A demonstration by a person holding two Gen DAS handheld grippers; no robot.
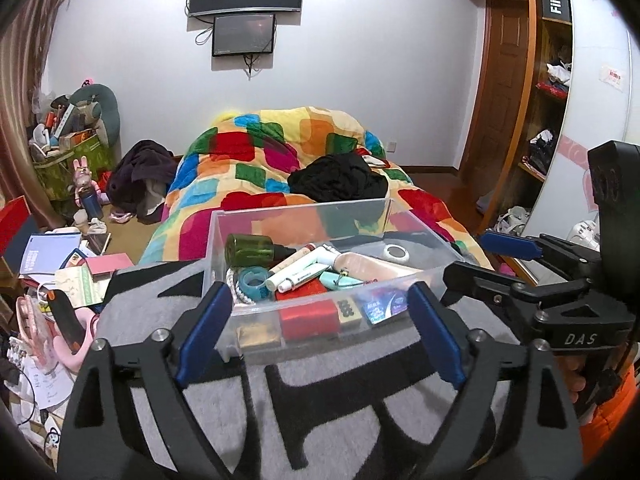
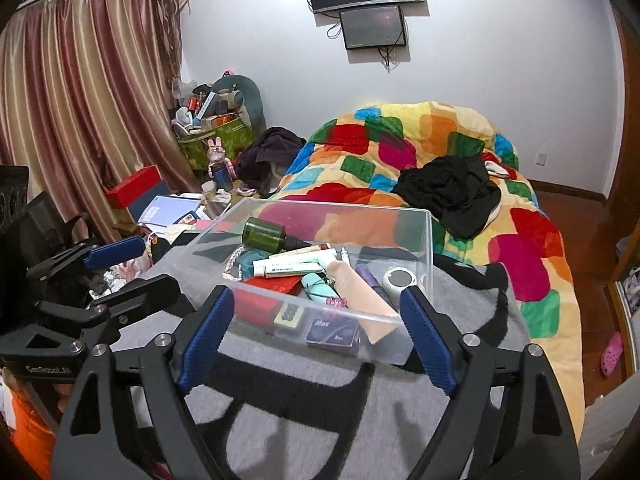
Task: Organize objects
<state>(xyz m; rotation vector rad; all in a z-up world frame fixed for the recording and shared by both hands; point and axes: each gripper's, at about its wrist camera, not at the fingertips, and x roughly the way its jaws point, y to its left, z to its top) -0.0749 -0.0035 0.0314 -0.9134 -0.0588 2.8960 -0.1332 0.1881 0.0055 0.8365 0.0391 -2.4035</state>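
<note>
A clear plastic box stands on a grey and black blanket on the bed. In it lie a green bottle, white tubes, a red packet, a blue packet, a mahjong tile and a white round thing. My left gripper is open and empty just before the box's near wall. My right gripper is open and empty at the box's near side. Each gripper shows in the other's view: the right, the left.
A colourful quilt with black clothes covers the bed behind the box. Books, boxes and cables clutter the floor at left. A wardrobe stands at right, curtains at left.
</note>
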